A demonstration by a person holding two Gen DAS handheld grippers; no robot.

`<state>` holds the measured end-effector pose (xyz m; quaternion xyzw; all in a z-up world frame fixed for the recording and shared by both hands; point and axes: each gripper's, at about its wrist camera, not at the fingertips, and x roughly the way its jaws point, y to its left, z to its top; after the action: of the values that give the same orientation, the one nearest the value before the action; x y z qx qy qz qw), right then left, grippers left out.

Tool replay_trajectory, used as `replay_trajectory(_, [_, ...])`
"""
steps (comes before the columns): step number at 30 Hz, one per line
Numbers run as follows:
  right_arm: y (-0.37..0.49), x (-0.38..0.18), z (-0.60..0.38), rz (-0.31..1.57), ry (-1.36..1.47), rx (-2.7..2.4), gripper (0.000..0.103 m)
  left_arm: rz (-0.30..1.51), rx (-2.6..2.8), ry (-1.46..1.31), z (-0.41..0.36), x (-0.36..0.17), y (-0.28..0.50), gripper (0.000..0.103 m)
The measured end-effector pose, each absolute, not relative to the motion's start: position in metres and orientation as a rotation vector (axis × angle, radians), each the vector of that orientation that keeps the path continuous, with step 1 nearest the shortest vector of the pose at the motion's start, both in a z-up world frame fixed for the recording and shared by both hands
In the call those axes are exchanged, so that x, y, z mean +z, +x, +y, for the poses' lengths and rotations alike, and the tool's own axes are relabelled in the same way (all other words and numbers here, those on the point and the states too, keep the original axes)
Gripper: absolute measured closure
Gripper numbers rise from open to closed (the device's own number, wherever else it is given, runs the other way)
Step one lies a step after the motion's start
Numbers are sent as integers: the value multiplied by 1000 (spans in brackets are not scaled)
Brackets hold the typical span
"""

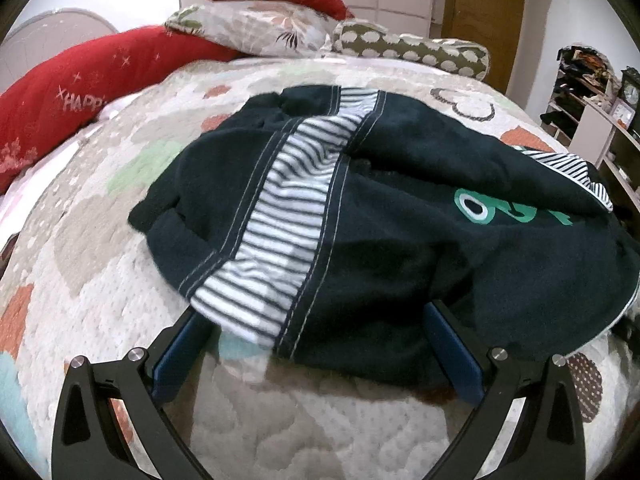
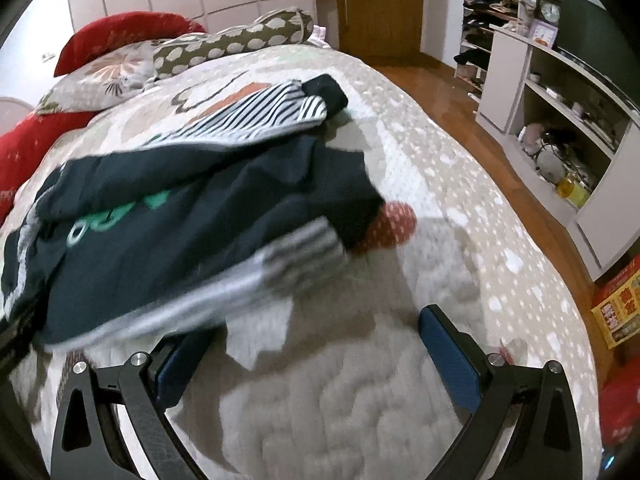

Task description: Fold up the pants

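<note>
Judging progress: hardly begun; the pants (image 1: 400, 216) lie in a rumpled heap on the quilt (image 1: 100, 280), legs crossed and bunched, no clean fold to be seen.
Done: nothing that reads as a finished fold; the striped panel (image 1: 280, 216) twists across the dark cloth and the green print (image 1: 476, 210) faces up.
Left: spread flat, line up the legs, then fold, all of it by my reckoning.
Pants place: middle of the bed, below the pillows (image 1: 256, 28), which sit at 12 o'clock in the left view.
Left claw (image 1: 320, 344): spread wide, gripping nothing; the heap's near hem lies between the fingers, running from 12 to 2 o'clock. The finger at 3 o'clock seems to tuck under the dark edge, though contact is hard to tell.
Right claw (image 2: 320, 344): spread wide and empty over bare quilt; the pants (image 2: 180, 232) lie at 10 to 11 o'clock, their blurred striped cuff (image 2: 304, 252) near the finger at 9 o'clock, whose tip the cloth overlaps.
Blur: the near hem in the right view is smeared, so its exact edge is unclear.
</note>
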<state>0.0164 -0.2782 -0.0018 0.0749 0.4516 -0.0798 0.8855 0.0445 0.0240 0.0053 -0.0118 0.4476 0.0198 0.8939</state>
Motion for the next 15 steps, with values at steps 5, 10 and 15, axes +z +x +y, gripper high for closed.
replay_trajectory(5, [-15, -2, -270, 926, 122, -158, 0, 939, -22, -49, 31, 0, 24, 0])
replay_trajectory(10, [-36, 16, -275, 941, 135, -85, 8, 985, -121, -116, 49, 28, 9, 0])
replay_trajectory(15, [-45, 49, -278, 841, 85, -51, 10, 934, -130, -78, 56, 63, 19, 0])
